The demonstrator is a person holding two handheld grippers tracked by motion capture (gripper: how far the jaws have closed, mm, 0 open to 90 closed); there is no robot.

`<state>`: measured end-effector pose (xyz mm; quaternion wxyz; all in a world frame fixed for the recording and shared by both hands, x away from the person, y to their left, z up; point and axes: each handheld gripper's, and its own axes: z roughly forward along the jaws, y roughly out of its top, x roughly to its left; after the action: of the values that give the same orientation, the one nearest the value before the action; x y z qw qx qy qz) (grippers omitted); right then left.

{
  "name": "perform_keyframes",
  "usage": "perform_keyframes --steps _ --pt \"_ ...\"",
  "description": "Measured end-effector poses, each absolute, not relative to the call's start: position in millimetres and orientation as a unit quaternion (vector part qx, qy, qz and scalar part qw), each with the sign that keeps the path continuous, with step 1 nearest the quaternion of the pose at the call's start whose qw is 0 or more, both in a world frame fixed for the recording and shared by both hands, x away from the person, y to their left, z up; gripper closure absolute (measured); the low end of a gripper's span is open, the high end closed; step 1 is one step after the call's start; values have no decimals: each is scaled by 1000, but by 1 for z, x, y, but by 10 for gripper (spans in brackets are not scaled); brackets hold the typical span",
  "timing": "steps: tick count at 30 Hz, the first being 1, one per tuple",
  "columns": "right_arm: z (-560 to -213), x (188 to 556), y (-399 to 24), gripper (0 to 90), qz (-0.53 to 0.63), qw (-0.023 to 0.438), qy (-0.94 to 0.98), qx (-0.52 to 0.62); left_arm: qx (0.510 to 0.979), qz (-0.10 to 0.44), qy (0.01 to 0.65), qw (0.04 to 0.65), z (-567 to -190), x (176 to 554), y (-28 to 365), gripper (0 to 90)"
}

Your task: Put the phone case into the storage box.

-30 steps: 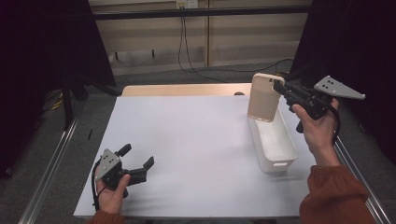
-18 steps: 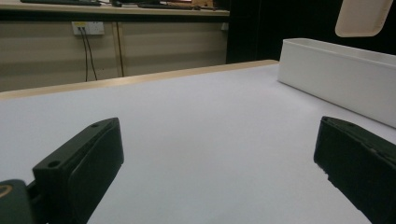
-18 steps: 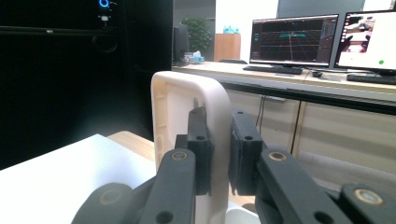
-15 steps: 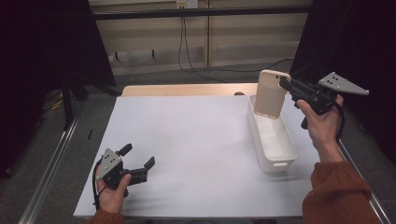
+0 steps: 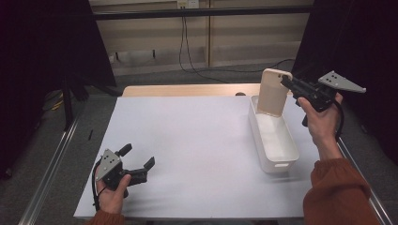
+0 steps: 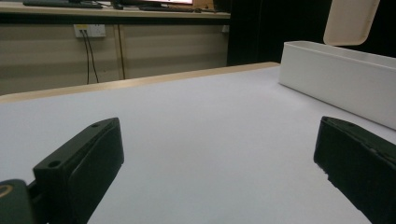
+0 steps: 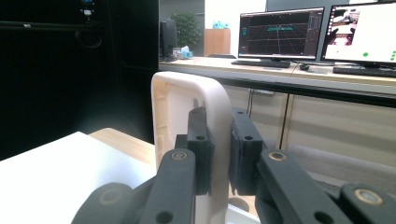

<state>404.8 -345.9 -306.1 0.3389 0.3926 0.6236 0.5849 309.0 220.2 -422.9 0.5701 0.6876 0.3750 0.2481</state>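
Note:
A long white box [image 5: 273, 136] lies on the white table sheet [image 5: 197, 140] at the right. Over its far end a beige lid [image 5: 273, 91] stands upright, its lower edge just inside the box. My right gripper [image 5: 287, 83] is shut on the lid's upper right edge; in the right gripper view both pads clamp the lid [image 7: 205, 121] wall. My left gripper [image 5: 137, 159] rests low at the table's near left corner, open, nothing between its fingers [image 6: 88, 163]. From there the box [image 6: 341, 81] and the lid's lower edge [image 6: 352, 21] show at the right.
A wooden table edge [image 5: 187, 90] runs along the back of the sheet. A metal rail [image 5: 51, 164] runs along the left side. Black curtains stand at both sides. Cables hang down the back wall [image 5: 187, 42]. Monitors [image 7: 280, 35] stand on a desk beyond.
My right gripper has carried the upright lid rightward and a little lower, over the box's far end. The left gripper has stayed put.

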Motion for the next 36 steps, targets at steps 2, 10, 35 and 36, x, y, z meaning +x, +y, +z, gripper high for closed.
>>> perform_keyframes --steps 2,10,35,36 --pt "-308 407 -346 809 584 339 623 396 688 246 375 570 -423 309 220 18" --pt "-315 417 -349 809 575 345 620 406 689 244 374 571 -424 309 220 18" --pt "-341 448 -350 809 578 335 622 409 694 243 368 569 -424 310 218 18" --pt "-343 449 -349 809 577 335 622 409 693 244 370 569 -424 310 218 18"
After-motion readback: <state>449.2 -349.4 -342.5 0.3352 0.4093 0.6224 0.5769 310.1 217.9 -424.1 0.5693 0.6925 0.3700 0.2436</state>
